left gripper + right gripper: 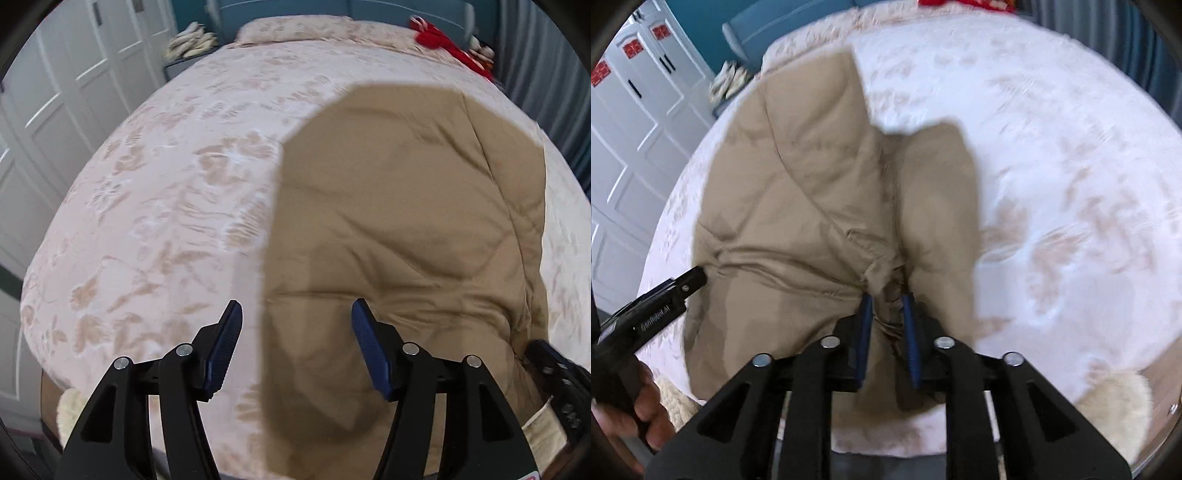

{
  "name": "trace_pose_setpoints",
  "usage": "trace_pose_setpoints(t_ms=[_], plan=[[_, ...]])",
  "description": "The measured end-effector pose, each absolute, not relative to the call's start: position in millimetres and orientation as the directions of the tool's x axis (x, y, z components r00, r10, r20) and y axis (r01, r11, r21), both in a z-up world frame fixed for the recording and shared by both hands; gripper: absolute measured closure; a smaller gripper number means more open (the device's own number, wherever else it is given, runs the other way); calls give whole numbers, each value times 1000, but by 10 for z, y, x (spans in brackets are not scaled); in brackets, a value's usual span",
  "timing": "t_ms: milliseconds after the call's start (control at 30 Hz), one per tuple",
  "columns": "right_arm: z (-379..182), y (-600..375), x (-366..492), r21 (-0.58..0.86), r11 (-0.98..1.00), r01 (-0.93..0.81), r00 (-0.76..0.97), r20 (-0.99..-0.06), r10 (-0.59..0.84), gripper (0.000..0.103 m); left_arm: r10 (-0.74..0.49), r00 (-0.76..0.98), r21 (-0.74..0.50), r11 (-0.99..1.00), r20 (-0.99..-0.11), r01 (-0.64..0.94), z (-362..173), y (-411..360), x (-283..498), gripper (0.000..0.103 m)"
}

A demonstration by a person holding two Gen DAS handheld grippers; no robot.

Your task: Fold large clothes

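Tan quilted coat point(406, 229) lengthwise up bed point(166, 206)

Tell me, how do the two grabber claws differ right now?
The left gripper is spread wide and holds nothing, hovering over the tan coat's edge. The right gripper is nearly closed, pinching bunched coat fabric. Both share black frames and blue finger pads, above the floral bedspread.

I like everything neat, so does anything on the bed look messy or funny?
The tan coat isn't flat: it is scrunched into wrinkles where the right tool pinches it, and one flap sticks up crooked. The left tool hangs open over its edge. The flowery bedspread looks smooth.
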State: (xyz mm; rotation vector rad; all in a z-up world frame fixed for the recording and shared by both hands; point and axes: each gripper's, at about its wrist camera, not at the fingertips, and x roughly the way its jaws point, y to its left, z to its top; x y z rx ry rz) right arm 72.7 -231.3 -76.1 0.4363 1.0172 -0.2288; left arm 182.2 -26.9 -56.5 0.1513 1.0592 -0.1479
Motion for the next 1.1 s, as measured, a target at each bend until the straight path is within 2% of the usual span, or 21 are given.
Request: trace_pose_setpoints(t_ms=[167, 333, 433, 767, 1100], plan=[[-156, -2348, 939, 219, 914, 341, 604, -796, -35, 84, -41, 538, 44, 988, -842, 145, -202, -174, 2170, 42], [58, -2271, 1585, 190, 937, 293, 643, -764, -46, 84, -32, 569, 72, 984, -822, 161, -74, -436, 2546, 41], [-2, -2278, 1875, 163, 939, 303, 624, -779, -66, 84, -30, 553, 76, 983, -832, 167, -180, -575, 2714, 41], [-776, -2405, 2240, 95, 929, 357, 524, -844, -115, 87, -14, 532, 104, 976, -847, 192, -601, -871, 2862, 37], [-1142, -2472, 2247, 129, 917, 377, 512, -854, -90, 87, -13, 524, 102, 976, -851, 191, -877, -954, 2910, 31]])
